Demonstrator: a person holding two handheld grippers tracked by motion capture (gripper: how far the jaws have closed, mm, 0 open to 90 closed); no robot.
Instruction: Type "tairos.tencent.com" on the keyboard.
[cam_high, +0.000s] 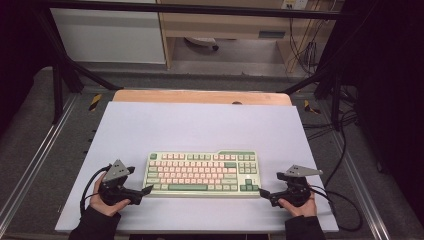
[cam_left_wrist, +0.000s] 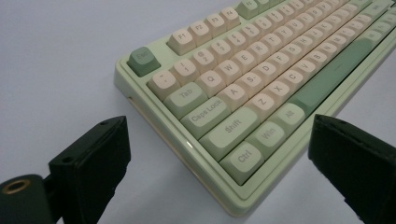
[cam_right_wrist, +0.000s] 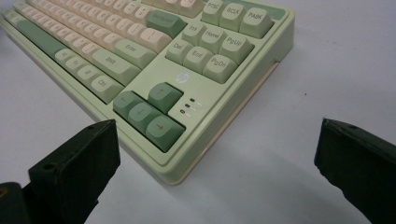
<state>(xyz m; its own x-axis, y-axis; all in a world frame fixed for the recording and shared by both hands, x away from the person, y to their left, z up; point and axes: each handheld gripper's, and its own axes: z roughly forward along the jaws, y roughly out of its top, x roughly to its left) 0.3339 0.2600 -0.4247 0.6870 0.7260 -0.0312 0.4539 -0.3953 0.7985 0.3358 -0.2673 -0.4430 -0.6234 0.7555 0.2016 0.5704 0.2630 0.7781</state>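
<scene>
A pale green keyboard with cream and green keys lies flat on the white board, near its front. My left gripper sits at the keyboard's front left corner, jaws open and spread on either side of that corner. My right gripper sits at the front right corner, also open, with the corner by the arrow keys between its jaws. In the left gripper view the Ctrl, Shift and Caps Lock keys are close; neither gripper holds anything.
The white board rests on a wooden table inside a black frame. Cables trail down the right side. Grey floor and metal rails flank the board.
</scene>
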